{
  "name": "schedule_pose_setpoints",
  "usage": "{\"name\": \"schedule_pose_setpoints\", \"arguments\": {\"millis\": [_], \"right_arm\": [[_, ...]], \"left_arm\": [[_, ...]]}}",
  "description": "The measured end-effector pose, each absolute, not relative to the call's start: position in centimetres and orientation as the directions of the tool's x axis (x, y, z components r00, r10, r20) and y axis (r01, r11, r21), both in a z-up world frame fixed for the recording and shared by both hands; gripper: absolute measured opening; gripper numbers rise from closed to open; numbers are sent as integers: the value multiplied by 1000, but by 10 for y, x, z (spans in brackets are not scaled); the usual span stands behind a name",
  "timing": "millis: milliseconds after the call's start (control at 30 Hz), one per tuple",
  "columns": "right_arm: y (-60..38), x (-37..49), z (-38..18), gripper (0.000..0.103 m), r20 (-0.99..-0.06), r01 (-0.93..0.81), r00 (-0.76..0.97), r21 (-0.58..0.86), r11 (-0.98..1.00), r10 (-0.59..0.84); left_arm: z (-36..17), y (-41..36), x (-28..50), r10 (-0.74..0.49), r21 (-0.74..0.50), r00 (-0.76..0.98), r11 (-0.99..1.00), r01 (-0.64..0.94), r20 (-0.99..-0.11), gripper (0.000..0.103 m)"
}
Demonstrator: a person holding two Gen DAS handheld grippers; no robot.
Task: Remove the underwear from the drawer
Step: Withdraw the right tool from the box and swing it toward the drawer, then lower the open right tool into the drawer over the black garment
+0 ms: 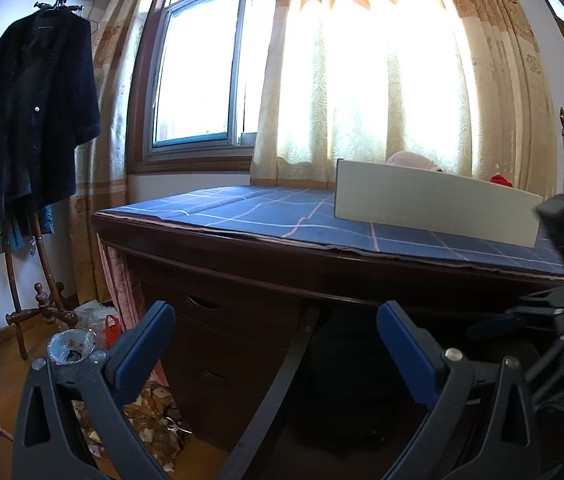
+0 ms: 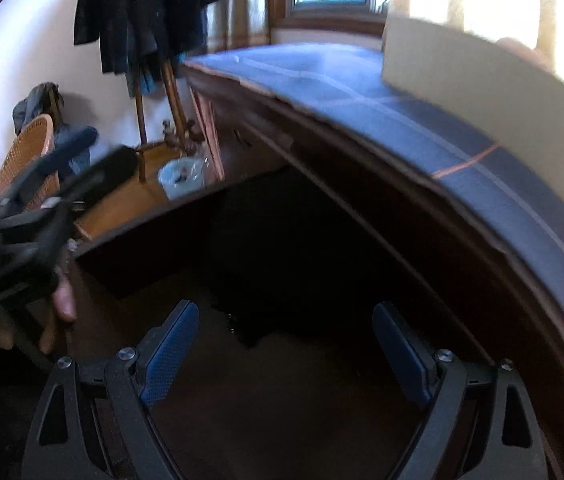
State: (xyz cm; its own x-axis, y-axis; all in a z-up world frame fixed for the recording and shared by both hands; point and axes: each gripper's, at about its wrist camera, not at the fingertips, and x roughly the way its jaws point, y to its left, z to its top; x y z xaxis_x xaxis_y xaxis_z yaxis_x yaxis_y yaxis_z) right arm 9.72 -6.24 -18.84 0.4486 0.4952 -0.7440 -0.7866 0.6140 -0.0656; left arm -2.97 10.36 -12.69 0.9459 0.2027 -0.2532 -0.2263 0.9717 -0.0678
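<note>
Table [image 1: 265, 216] of dark wood, blue checked cloth on top, stands under a window [image 1: 197, 76] with pale curtains; a white box [image 1: 434, 208] sits on the cloth. Dark coat [image 1: 29, 120] hangs on a stand left of the table. Drawers [image 1: 225, 320] in the table's left pedestal are closed; underwear cannot be seen. Left gripper [image 1: 277, 344] released, empty, just before those drawers. Right gripper [image 2: 286, 344] released, empty, over the dark kneehole right of them.
</note>
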Motion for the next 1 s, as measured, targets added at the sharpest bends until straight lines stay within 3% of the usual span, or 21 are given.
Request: {"name": "schedule_pose_setpoints", "arguments": {"millis": [367, 467, 800, 867, 1000], "right_arm": [[0, 118, -224, 89, -801, -823, 404, -107, 558, 442], [21, 116, -233, 89, -803, -833, 430, -176, 525, 413], [28, 116, -234, 88, -742, -803, 492, -184, 567, 455], [27, 123, -244, 84, -756, -787, 495, -183, 589, 428], [20, 131, -245, 53, -754, -755, 528, -206, 623, 391]], "left_arm": [[-130, 102, -31, 195, -59, 953, 975, -213, -231, 103], [-130, 101, -32, 195, -57, 953, 975, -213, -230, 102], [-129, 107, -33, 206, -91, 948, 968, -233, -242, 103], [-130, 108, -35, 190, -105, 954, 970, -219, -231, 103], [-130, 107, -35, 184, -107, 957, 972, -211, -223, 103]]}}
